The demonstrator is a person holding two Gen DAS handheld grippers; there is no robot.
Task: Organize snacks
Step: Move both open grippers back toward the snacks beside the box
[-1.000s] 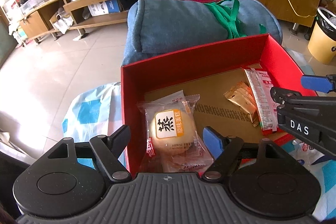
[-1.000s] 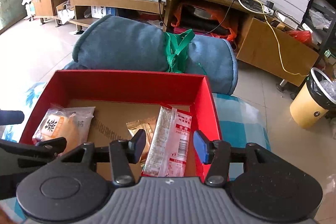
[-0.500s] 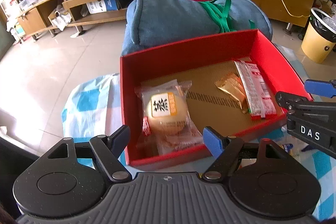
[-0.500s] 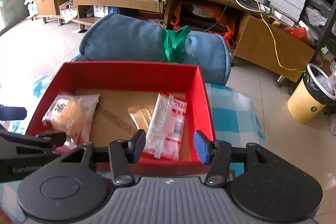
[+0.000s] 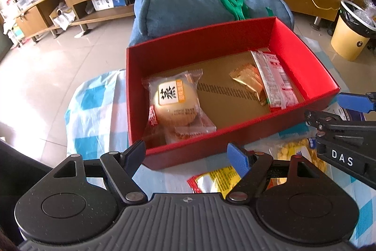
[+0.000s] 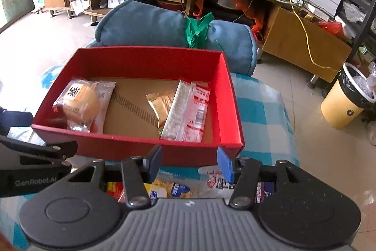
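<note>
Red box (image 5: 303, 62) on checked bench already stocked: bun packet (image 5: 174, 102), gold sachet (image 5: 246, 80), striped packet (image 5: 273, 78). Loose snacks (image 5: 219, 180) left outside, near edge. Left tongs (image 5: 185, 158), right tongs (image 6: 189, 162) held apart, empty

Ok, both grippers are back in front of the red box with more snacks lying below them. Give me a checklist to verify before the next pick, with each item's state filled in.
1. Left gripper empty, jaws apart: ok.
2. Right gripper empty, jaws apart: ok.
3. Red box has bare floor between the bun pack and the gold sachet: ok.
4. Loose snacks in front of the box: yellow packet under the left gripper, white packet under the right: ok.
5. Grippers apart from each other: ok.
6. How many snacks remain outside: cannot tell, the grippers hide them.
</note>
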